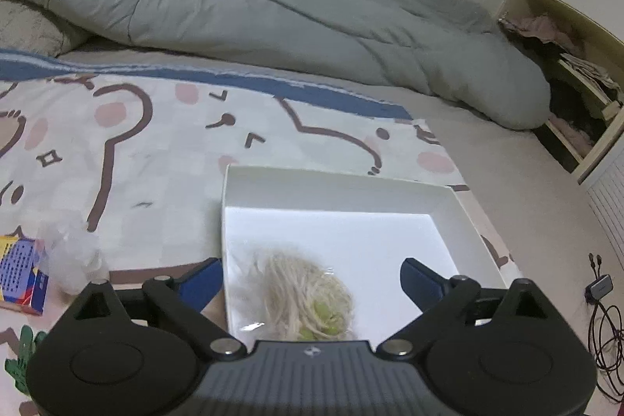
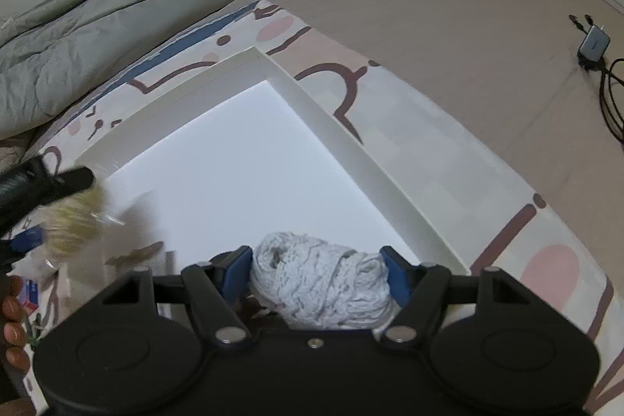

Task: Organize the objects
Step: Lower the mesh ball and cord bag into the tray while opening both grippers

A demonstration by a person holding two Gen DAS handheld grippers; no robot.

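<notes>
Two grippers hung over a white box (image 1: 335, 193) that sat on a patterned mat (image 1: 128, 158) spread across the bed, near the mat's right edge. The left gripper (image 1: 310, 279) stood wide apart, touching nothing, with a pale stringy bundle in clear wrap (image 1: 308, 303) blurred between its blue fingers (image 1: 419, 281) above the box's near left corner. The right gripper (image 2: 318, 269) was clamped on a grey knitted bundle (image 2: 319, 283) at the box's near edge, while a small colourful carton (image 1: 23, 275) and a crumpled clear bag (image 1: 74, 256) lay on the mat left of the box.
</notes>
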